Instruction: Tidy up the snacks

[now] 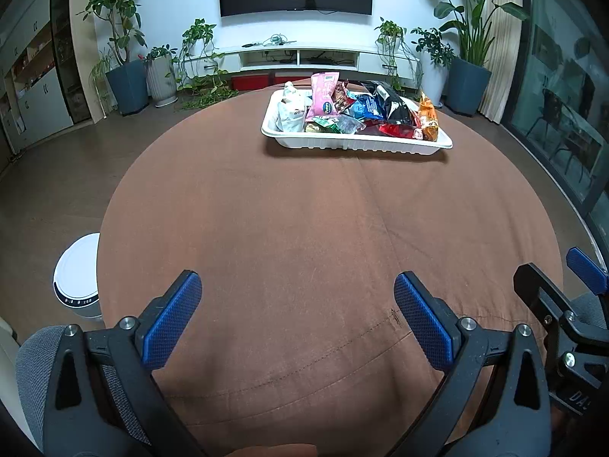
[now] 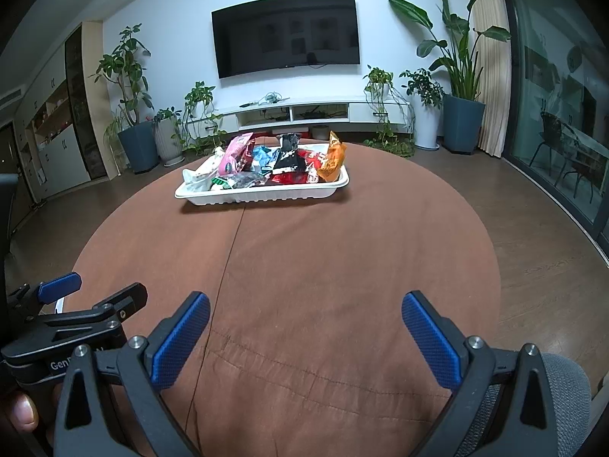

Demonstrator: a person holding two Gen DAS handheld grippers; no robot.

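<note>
Round brown-clothed counter (image 1: 304,228), wide bare cloth up to white tray (image 1: 354,143) of snacks (image 1: 357,108) near far edge, seemingly; left tongs (image 1: 297,320) and right tongs (image 2: 304,339) spread wide, empty.

- A dark television (image 2: 286,34) hangs on the white wall (image 2: 380,30).
- Below it runs a low white media console (image 2: 304,112) with open shelves.
- Potted plants (image 2: 129,87) flank the console on both sides; a tall leafy one (image 2: 456,49) stands at the right.
- Dark wood floor (image 2: 533,228).
- Glass sliding doors (image 2: 563,114) line the right, beside a pale curtain (image 2: 491,76).
- Built-in cabinets (image 1: 34,87) fill the left.
</note>
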